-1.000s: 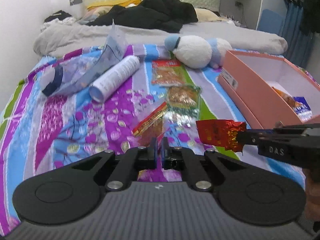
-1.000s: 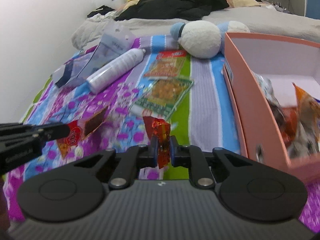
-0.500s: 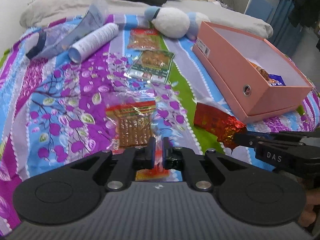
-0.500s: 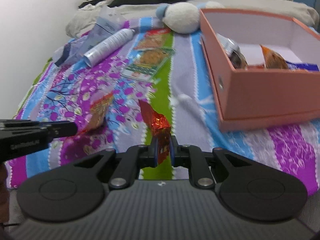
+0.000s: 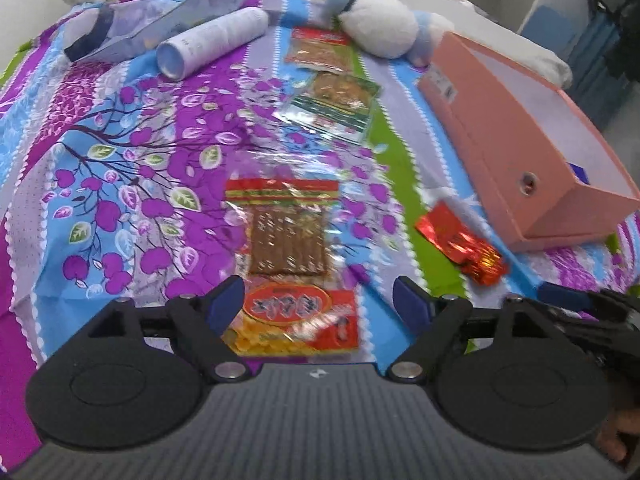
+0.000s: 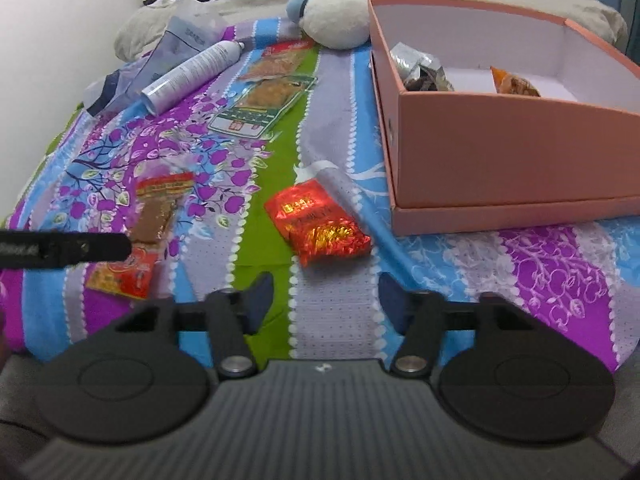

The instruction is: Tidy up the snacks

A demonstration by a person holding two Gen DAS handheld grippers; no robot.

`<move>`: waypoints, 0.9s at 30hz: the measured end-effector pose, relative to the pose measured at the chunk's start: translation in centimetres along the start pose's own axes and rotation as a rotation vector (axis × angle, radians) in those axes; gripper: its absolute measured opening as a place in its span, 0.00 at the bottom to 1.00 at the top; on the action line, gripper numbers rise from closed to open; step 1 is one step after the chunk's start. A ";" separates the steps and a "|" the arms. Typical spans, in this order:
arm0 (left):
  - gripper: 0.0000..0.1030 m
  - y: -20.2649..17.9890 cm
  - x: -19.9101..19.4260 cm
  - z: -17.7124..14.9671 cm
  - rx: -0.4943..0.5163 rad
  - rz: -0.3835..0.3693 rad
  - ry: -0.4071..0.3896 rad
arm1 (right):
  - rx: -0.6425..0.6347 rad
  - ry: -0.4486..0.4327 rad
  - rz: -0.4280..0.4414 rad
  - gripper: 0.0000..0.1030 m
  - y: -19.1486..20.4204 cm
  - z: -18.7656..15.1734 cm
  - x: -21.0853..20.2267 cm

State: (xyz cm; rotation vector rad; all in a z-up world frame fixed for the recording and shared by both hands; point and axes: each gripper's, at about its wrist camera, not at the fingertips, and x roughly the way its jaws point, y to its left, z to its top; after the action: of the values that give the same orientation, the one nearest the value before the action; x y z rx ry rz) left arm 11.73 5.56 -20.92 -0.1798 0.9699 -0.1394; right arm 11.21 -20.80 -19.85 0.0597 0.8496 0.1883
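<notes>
Red foil is the thing to watch on the right side: the red foil packet [image 6: 318,224] lies flat on the bedspread [image 6: 560,264], just ahead of the right gripper [image 6: 326,300], whose fingers are opening with nothing between them. The packet sits free beyond the tips, near the front wall of the pink box [image 6: 500,148] but not touching it as far as this view shows. The left gripper [image 5: 318,300] is likewise opening, its fingers wide to either side of the near end of the clear-wrapped snack bar packet [image 5: 290,248]; the packet lies on the bed between and ahead of them, and neither pad appears to press on it. The step in hand looks like a release of both snacks onto the bed short of the box, which already holds a few wrapped snacks [image 6: 424,72]. To do it well, I would let each pair of fingers come fully clear before any lift, so that crinkly film does not cling to a pad and drag. For the next pick, the foil packet wants a grip across its narrow width, low and square, since foil slides; the long bar packet is better taken near its middle so it does not droop. The green snack packet [image 5: 340,104] and another red-topped packet [image 5: 320,50] lie farther up the bed, well apart from both grippers.
</notes>
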 end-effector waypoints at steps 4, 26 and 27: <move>0.84 0.7 1.9 0.7 -0.027 0.010 0.022 | -0.050 -0.032 0.006 0.59 0.1 -0.3 0.1; 0.92 0.9 7.9 2.9 0.054 0.112 0.080 | -0.281 -0.085 -0.002 0.72 1.2 0.4 4.8; 0.92 0.9 7.9 3.0 0.056 0.113 0.081 | -0.282 -0.078 -0.002 0.72 1.2 0.4 5.1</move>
State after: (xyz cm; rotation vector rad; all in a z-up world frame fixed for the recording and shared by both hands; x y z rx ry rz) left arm 18.66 5.09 -25.85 -0.0678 1.0534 -0.0704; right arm 14.63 -18.65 -23.15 -0.1969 0.7386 0.3004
